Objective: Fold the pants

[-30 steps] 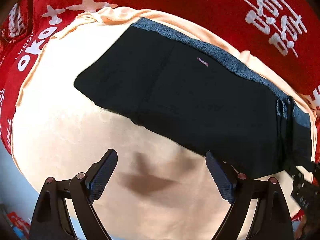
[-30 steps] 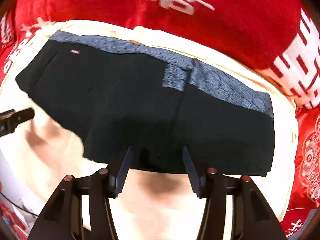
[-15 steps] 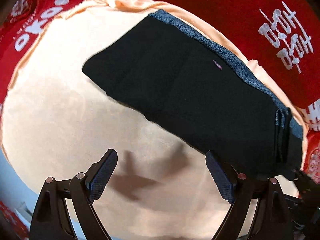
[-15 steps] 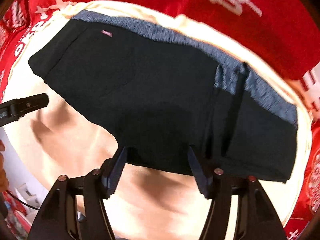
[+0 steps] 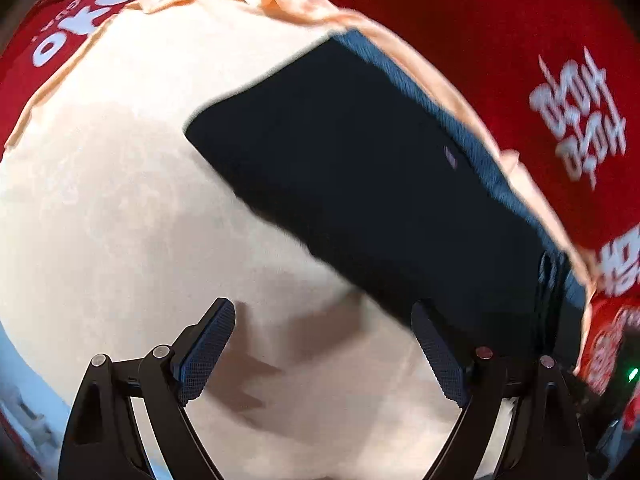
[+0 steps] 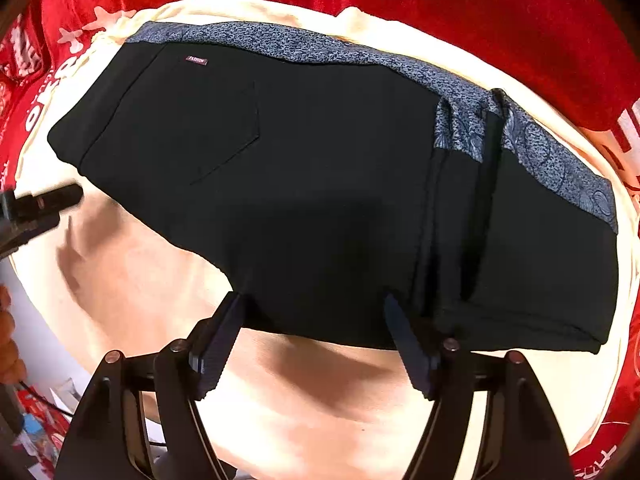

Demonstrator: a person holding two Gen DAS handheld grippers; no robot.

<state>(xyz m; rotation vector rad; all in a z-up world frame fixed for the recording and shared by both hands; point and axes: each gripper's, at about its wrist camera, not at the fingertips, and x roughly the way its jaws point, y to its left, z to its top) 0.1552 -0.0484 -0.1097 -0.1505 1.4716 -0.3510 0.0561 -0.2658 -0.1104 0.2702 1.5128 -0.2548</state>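
Black pants (image 6: 320, 184), already folded compact, flat on cream cloth (image 6: 328, 408) over red printed cover (image 6: 520, 20). Judged soft, limp, light; stacked near hem the likely hold. Patterned waistband (image 6: 320, 50) far side. No containers seen. Left gripper (image 5: 324, 354) spread, empty. Right gripper (image 6: 312, 340) spread, empty, at near hem.

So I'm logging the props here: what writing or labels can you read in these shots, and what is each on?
"OKO": white letters, seen tilted, on the red cloth, cut off at the edge.
White characters on the same red cloth: blurred, unreadable.
Small maroon tag on the black pants: too small to read.
No numbers visible.
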